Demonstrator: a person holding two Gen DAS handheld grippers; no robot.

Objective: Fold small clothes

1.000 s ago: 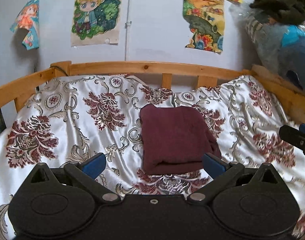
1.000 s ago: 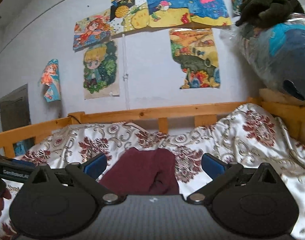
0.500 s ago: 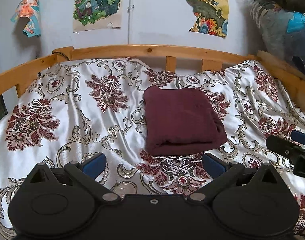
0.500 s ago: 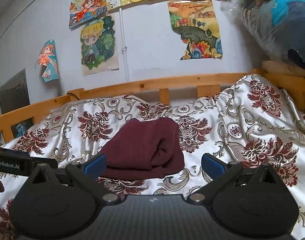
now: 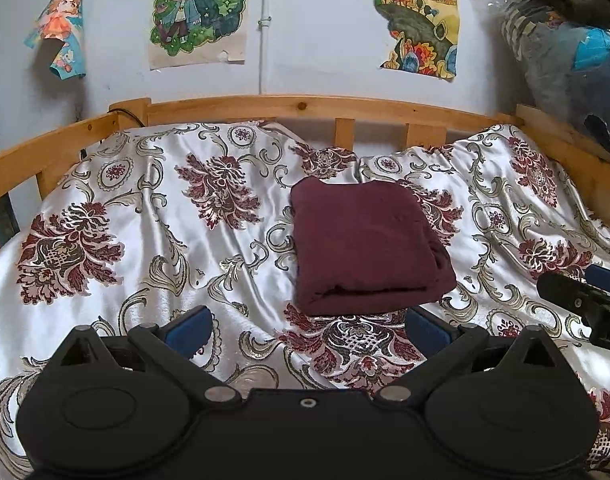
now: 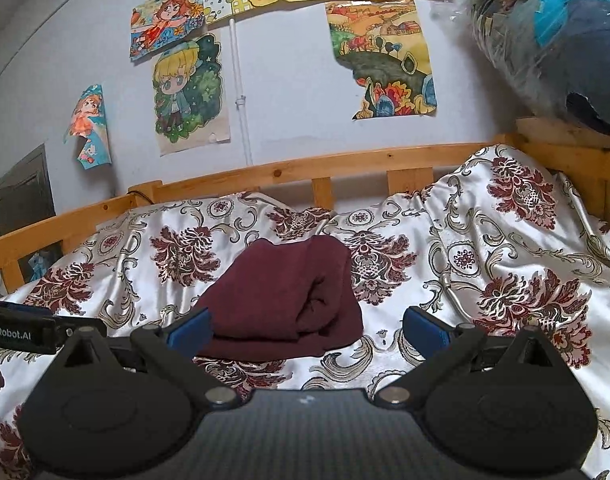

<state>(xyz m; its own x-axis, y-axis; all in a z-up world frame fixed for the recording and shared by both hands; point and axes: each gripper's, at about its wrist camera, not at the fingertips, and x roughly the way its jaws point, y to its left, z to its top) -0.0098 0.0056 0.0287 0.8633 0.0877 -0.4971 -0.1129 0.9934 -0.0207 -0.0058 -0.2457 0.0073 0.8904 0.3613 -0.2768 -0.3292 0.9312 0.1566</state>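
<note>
Maroon folded cloth (image 5: 367, 246) lies on the flowered bedsheet (image 5: 153, 216) just ahead of the left gripper (image 5: 307, 330) and right gripper (image 6: 305, 330), both spread wide, empty, with bare sheet around.

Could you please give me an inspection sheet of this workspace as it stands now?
Surface: bed cover, shiny floral, wrinkled, inside a wooden frame.
Job's things: one maroon garment, folded into a thick rectangle, lying mid-bed, touched by neither gripper.
Clutter: nothing seen on the cover.
Grippers: left gripper open, empty; right gripper open, empty; both short of the garment.
Cables: a dark cable at the frame's far left corner.
Surroundings: posters on the wall; bagged bedding piled at right.
</note>
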